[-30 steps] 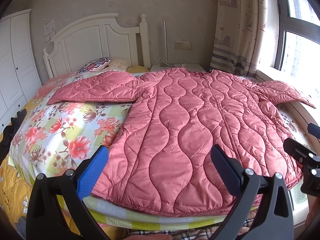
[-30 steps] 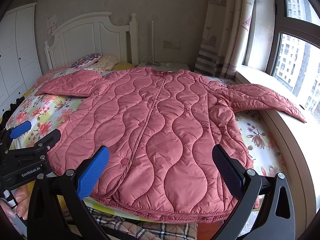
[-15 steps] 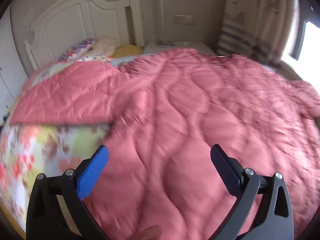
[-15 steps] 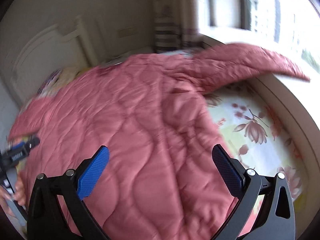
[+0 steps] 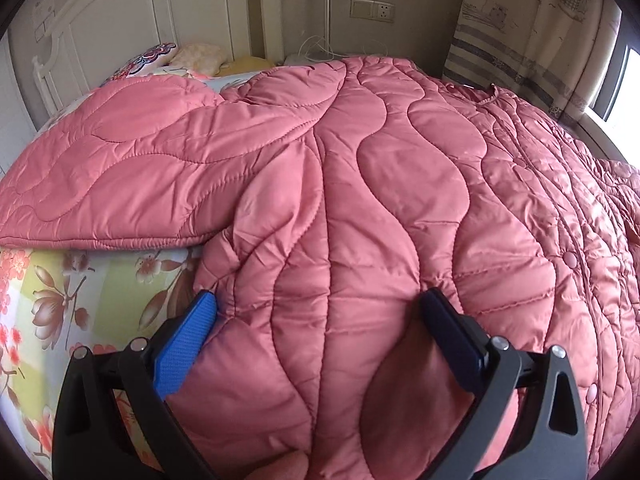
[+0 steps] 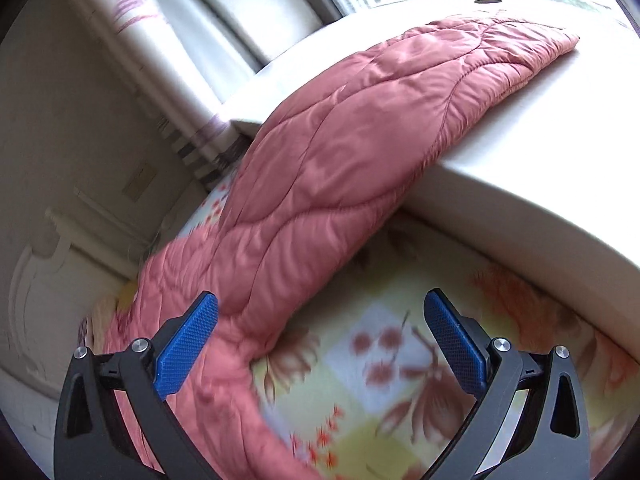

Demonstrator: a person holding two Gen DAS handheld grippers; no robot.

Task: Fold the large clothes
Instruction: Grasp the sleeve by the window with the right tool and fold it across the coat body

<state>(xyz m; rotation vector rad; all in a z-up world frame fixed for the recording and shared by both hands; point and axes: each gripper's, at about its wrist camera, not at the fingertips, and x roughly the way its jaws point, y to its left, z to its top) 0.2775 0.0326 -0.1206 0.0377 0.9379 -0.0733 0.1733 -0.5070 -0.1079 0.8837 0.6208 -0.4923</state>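
A large pink quilted coat (image 5: 380, 208) lies spread face up on the bed. Its left sleeve (image 5: 120, 176) stretches out to the left over the floral sheet. My left gripper (image 5: 320, 320) is open, low over the coat's left side near the armpit, its jaws straddling the padded fabric. In the right wrist view the coat's right sleeve (image 6: 360, 152) runs up from the bed onto the white window sill. My right gripper (image 6: 320, 320) is open and empty, close above the sleeve's base and the sheet.
The floral bedsheet (image 5: 80, 300) shows beside the coat, and also in the right wrist view (image 6: 380, 360). A white headboard (image 5: 120, 20) and pillows (image 5: 192, 56) are at the far end. The white window sill (image 6: 520, 184) borders the bed's right side. A curtain (image 5: 532, 28) hangs at the right.
Both grippers have moved forward from the foot of the bed and dropped low over the coat, the left toward the left armpit, the right swinging right toward the right sleeve. Both stay open.
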